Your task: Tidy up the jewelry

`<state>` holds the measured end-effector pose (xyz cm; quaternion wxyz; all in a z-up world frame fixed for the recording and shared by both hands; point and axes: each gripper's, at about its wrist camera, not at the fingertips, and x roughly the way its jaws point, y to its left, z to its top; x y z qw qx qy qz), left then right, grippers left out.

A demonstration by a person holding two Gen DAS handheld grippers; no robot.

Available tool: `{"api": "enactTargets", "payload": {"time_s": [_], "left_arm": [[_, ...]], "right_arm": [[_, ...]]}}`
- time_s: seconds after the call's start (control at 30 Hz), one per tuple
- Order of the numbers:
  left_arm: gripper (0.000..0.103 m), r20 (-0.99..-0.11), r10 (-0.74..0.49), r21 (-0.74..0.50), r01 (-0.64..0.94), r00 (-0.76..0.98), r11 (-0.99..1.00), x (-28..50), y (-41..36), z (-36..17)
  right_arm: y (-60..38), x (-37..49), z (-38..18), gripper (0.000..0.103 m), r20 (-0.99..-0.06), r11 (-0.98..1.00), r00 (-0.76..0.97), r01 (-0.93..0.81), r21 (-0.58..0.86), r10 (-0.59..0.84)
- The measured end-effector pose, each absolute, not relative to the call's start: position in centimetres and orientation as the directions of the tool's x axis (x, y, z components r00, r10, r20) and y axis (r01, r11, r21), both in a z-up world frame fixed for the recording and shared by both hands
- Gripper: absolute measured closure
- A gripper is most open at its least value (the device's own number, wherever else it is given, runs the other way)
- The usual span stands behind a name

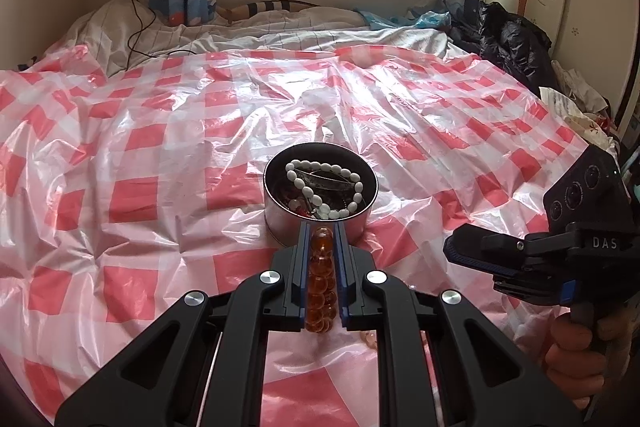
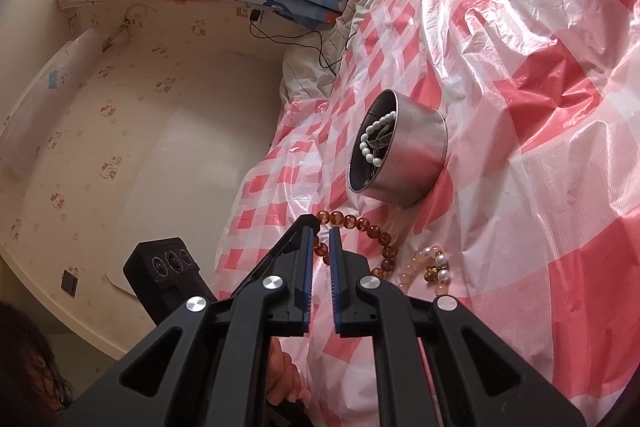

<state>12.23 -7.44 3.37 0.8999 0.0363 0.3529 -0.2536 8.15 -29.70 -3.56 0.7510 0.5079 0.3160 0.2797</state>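
Currently the left tongs are clamped on an amber bead bracelet, which runs lengthwise between the two fingers. From the right wrist view, most of that amber loop trails out past the tips, apparently down toward the bed just in front of a round metal tin. I cannot tell whether the loop is touching the sheet or slightly lifted.

The tin stands upright on a bed covered by a crinkled red-and-white checked plastic sheet. Inside it lies a white bead bracelet on top of darker pieces too small to make out. This tin seems to be the collecting place, which would explain why the left tongs point straight at it with the amber strand held just short of its near wall.

The right tongs are slightly apart and hold nothing; in the left wrist view they hover to the right of the tin, turned on their side. Likely they wait to take the next piece: a pale pink and pearl bracelet with gold beads lying on the sheet beside the amber loop, near the tin but outside it.

The amber strand is not yet in the tin. Its long hanging loop could catch on the rim.
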Motion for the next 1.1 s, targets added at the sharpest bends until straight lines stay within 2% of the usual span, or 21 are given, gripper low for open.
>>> {"api": "enactTargets", "payload": {"time_s": [0.17, 0.5, 0.6, 0.67, 0.77, 0.83, 1.03, 1.1], "left_arm": [[0.092, -0.672, -0.435, -0.15, 0.465, 0.6, 0.872, 12.7, -6.8, 2.9], [0.092, -0.724, -0.479, -0.358, 0.324, 0.496, 0.876, 15.3, -2.9, 0.3], [0.092, -0.73, -0.485, -0.376, 0.309, 0.482, 0.874, 15.5, -2.7, -0.3], [0.091, -0.742, -0.465, -0.355, 0.304, 0.483, 0.884, 15.5, -2.8, -0.5], [0.08, -0.753, -0.438, -0.337, 0.283, 0.491, 0.898, 15.8, -2.8, -0.9], [0.067, -0.766, -0.41, -0.315, 0.267, 0.496, 0.911, 15.9, -2.9, -1.2], [0.044, -0.805, -0.312, -0.177, 0.298, 0.504, 0.938, 16.1, -4.5, -2.2], [0.042, -0.825, -0.283, -0.136, 0.314, 0.488, 0.94, 16.3, -5.1, -2.9]], "right_arm": [[-29.6, 8.1, -3.3, 0.094, -0.212, 0.356, 0.647, -0.098, 0.929, 0.732], [-30.1, 8.0, -3.2, 0.093, -0.292, 0.433, 0.671, -0.049, 0.9, 0.681], [-30.0, 7.7, -2.6, 0.062, -0.385, 0.542, 0.693, -0.011, 0.84, 0.61], [-29.3, 7.8, -2.1, 0.061, -0.439, 0.612, 0.683, -0.016, 0.791, 0.584], [-27.5, 8.1, -1.7, 0.061, -0.544, 0.735, 0.659, -0.02, 0.678, 0.519], [-26.0, 8.3, -1.8, 0.061, -0.625, 0.822, 0.636, -0.025, 0.569, 0.452], [-23.3, 8.6, -2.7, 0.059, -0.729, 0.927, 0.6, -0.061, 0.369, 0.33], [-22.2, 8.5, -2.9, 0.058, -0.755, 0.955, 0.594, -0.087, 0.284, 0.279]]}}
